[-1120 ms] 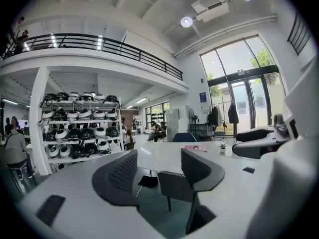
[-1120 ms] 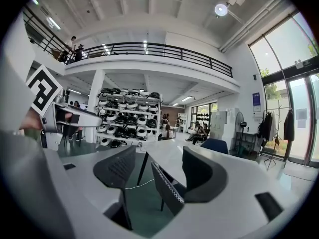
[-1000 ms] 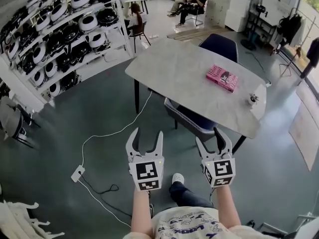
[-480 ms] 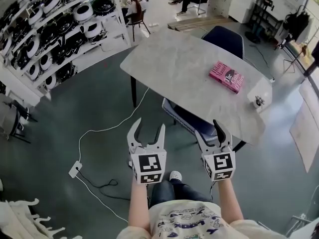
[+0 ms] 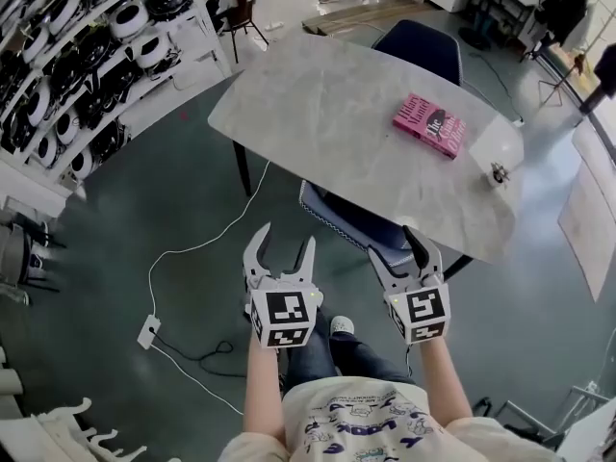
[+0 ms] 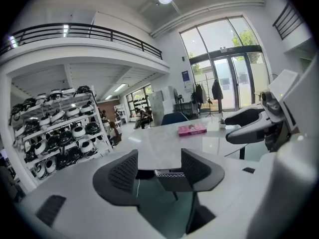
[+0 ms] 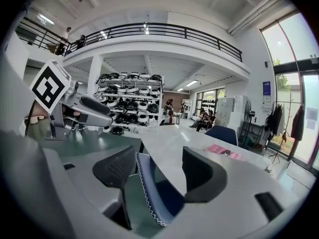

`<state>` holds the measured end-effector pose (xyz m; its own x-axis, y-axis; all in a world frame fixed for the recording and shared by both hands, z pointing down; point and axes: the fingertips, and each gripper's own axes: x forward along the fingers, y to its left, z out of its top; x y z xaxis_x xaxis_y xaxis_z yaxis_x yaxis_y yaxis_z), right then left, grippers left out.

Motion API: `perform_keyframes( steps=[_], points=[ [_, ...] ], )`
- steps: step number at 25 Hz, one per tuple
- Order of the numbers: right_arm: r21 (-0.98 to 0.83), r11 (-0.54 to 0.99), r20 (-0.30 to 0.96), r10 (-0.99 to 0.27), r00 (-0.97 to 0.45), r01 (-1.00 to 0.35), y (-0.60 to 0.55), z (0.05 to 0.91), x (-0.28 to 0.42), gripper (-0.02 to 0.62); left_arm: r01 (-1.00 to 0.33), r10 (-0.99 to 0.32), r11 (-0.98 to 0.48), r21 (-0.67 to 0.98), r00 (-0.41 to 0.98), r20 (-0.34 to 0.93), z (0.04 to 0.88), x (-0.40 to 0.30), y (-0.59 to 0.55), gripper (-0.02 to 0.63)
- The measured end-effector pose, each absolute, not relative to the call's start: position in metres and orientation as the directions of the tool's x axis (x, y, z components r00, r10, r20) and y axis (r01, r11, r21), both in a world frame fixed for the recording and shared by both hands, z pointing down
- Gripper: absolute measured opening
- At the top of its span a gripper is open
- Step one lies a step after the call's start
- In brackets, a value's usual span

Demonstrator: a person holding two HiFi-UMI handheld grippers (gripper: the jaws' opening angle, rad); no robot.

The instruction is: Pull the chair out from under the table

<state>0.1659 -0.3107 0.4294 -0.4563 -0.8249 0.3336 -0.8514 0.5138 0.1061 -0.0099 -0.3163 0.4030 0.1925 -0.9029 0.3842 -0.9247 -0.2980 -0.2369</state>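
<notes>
A dark blue chair (image 5: 351, 221) with a white-stitched back rim sits tucked under the near edge of the grey marble table (image 5: 318, 104). My right gripper (image 5: 395, 252) is open at the chair's back. In the right gripper view the chair's rim (image 7: 147, 195) shows between the spread jaws of that gripper (image 7: 158, 172); whether they touch it I cannot tell. My left gripper (image 5: 282, 243) is open and empty, hanging over the floor to the left of the chair. The left gripper view shows that gripper (image 6: 159, 169) pointing at the chair (image 6: 172, 179), which lies ahead of it.
A pink book (image 5: 429, 124) and a small object (image 5: 498, 173) lie on the table. A second blue chair (image 5: 419, 48) stands at the far side. Shelving with round devices (image 5: 77, 65) fills the left. A white cable and power strip (image 5: 147, 332) lie on the floor.
Both grippers have moved forward toward the table, and the right one now sits at the chair's back rim. Both stayed open.
</notes>
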Motion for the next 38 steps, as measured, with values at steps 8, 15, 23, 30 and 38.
perform_keyframes(
  steps=[8,15,23,30,38],
  points=[
    [0.113,0.5,0.408,-0.811,-0.419,-0.859,-0.336,0.453,0.151,0.313,-0.854,-0.814,-0.468,-0.229,0.315,0.489,0.445,-0.007,-0.36,0.282],
    [0.096,0.486,0.495,-0.78,-0.382,-0.869,-0.35,0.491,0.135,0.316,-0.733,-0.7,-0.638,-0.236,0.426,0.573,0.485,0.0,-0.395,0.288],
    [0.096,0.458,0.612,-0.727,-0.31,-0.884,-0.356,0.546,0.135,0.318,-0.546,-0.534,-0.811,-0.21,0.543,0.648,0.529,0.023,-0.419,0.295],
    [0.111,0.421,0.695,-0.68,-0.232,-0.9,-0.356,0.583,0.149,0.316,-0.36,-0.409,-0.905,-0.228,0.582,0.703,0.566,0.041,-0.431,0.298],
    [0.135,0.4,0.739,-0.65,-0.176,-0.907,-0.358,0.606,0.166,0.315,-0.207,-0.267,-0.963,-0.174,0.619,0.739,0.591,0.058,-0.436,0.304]
  ],
)
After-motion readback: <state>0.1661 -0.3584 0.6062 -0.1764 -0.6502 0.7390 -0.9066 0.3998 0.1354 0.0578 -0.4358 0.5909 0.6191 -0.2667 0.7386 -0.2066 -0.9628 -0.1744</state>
